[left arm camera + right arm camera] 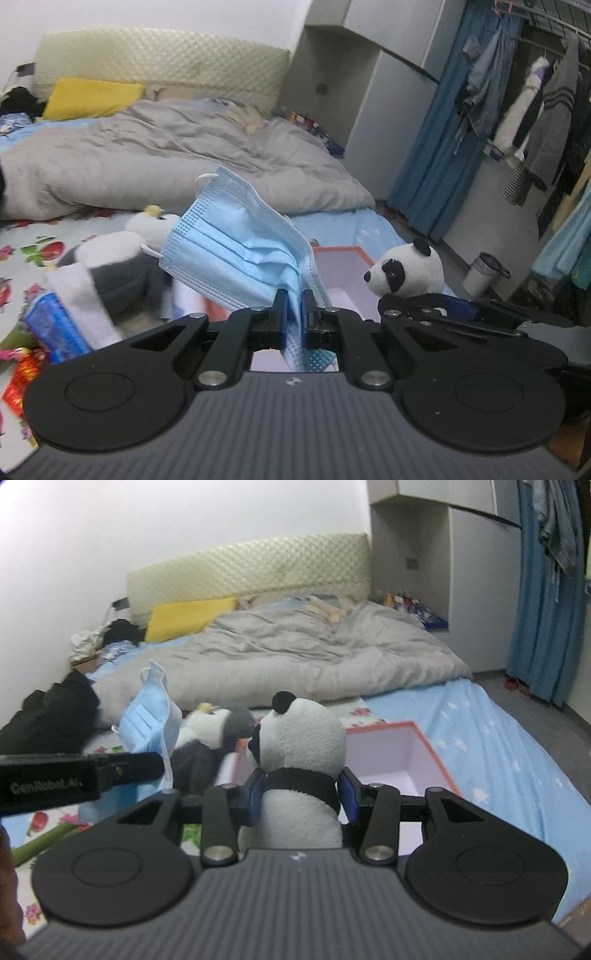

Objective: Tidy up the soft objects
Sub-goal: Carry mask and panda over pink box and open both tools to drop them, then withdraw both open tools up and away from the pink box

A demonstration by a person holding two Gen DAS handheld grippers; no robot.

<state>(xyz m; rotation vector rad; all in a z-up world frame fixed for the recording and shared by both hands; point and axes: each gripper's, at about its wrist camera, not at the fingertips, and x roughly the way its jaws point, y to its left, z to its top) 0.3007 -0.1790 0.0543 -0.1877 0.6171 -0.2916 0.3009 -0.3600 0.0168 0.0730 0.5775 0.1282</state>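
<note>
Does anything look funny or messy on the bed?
Yes. The blue face mask hangs crumpled from the shut left gripper, pinched near one end. The right gripper squeezes the panda toy around its neck. A penguin plush lies tipped over beside the open pink box.

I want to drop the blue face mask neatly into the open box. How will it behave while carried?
The face mask is probably floppy: pinched in the left tongs, it creases and folds beyond them. It looks very light, so it may flutter. Its ear loop sticks out loose and could snag the box rim.
</note>
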